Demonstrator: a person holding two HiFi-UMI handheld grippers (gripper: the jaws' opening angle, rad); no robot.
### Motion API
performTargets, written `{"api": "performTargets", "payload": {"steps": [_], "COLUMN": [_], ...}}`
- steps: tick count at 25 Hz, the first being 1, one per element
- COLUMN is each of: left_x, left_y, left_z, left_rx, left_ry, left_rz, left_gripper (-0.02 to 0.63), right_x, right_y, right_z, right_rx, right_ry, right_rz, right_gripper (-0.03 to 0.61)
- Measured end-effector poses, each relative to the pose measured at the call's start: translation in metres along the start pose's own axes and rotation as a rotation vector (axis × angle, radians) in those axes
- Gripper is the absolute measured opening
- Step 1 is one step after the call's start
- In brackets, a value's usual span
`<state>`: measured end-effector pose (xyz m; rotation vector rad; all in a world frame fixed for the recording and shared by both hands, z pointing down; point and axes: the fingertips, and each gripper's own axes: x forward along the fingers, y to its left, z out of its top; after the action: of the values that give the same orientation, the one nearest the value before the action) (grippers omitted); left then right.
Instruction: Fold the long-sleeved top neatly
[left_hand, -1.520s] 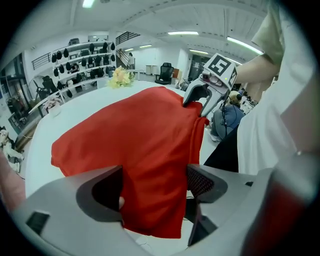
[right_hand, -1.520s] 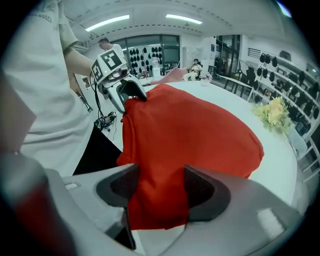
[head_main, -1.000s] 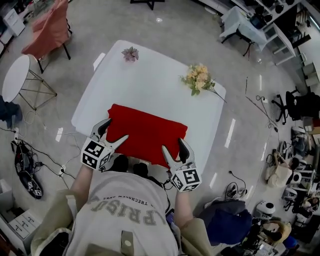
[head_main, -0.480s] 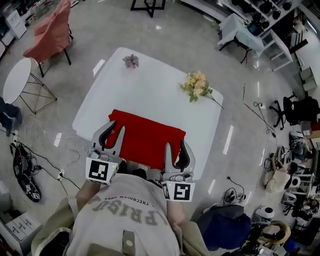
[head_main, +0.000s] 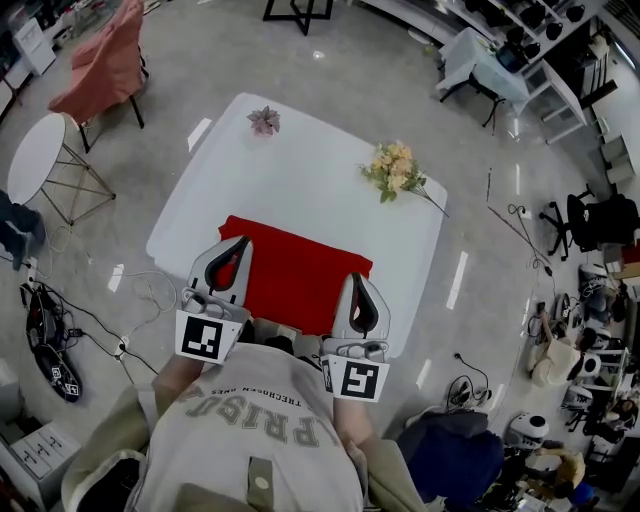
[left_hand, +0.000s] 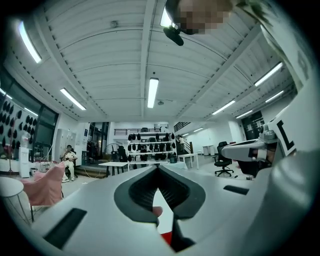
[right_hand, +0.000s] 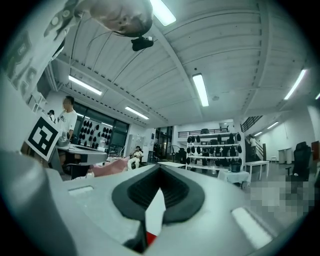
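The red long-sleeved top (head_main: 295, 275) lies folded into a flat rectangle near the front edge of the white table (head_main: 300, 170). My left gripper (head_main: 241, 246) hovers over the top's left end, and my right gripper (head_main: 358, 279) over its right end. Both sets of jaws have just been closing and now stand shut with nothing between them. In the left gripper view the left gripper (left_hand: 159, 168) points level into the room, with a sliver of the red top (left_hand: 167, 238) low between the jaws. The right gripper (right_hand: 160, 168) looks the same, with the red top (right_hand: 151, 240) below.
A yellow bouquet (head_main: 392, 168) lies at the table's back right and a pink flower (head_main: 264, 121) at its back left. On the floor to the left stand a round side table (head_main: 35, 155) and a chair draped in pink cloth (head_main: 100, 60).
Both grippers have risen from the table's front edge and tipped up to point level. Their jaws went from wide open to shut. The red top has not moved.
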<state>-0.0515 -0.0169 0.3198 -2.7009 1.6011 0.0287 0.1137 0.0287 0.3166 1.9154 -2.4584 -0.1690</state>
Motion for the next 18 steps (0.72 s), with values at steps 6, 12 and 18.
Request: {"api": "performTargets", "payload": {"steps": [6,12,18], "left_x": [0.004,0.008,0.004], "left_y": [0.006,0.004,0.002], "left_z": [0.007,0.011,0.008], "left_rx": [0.02,0.046,0.051], "left_ry": [-0.025,-0.04,-0.034], "left_rz": [0.015,0.007,0.003], "left_gripper": [0.011,0.011,0.011], "right_x": [0.004,0.009,0.003], "right_y": [-0.001,0.002,-0.008], "right_z": [0.009,-0.004,-0.001], "right_rx": [-0.007,-0.012,-0.014], "right_ry": [-0.028,0.034,0.033], "right_rz": [-0.011,0.029,-0.021], "right_gripper": [0.0,0.0,0.0]}}
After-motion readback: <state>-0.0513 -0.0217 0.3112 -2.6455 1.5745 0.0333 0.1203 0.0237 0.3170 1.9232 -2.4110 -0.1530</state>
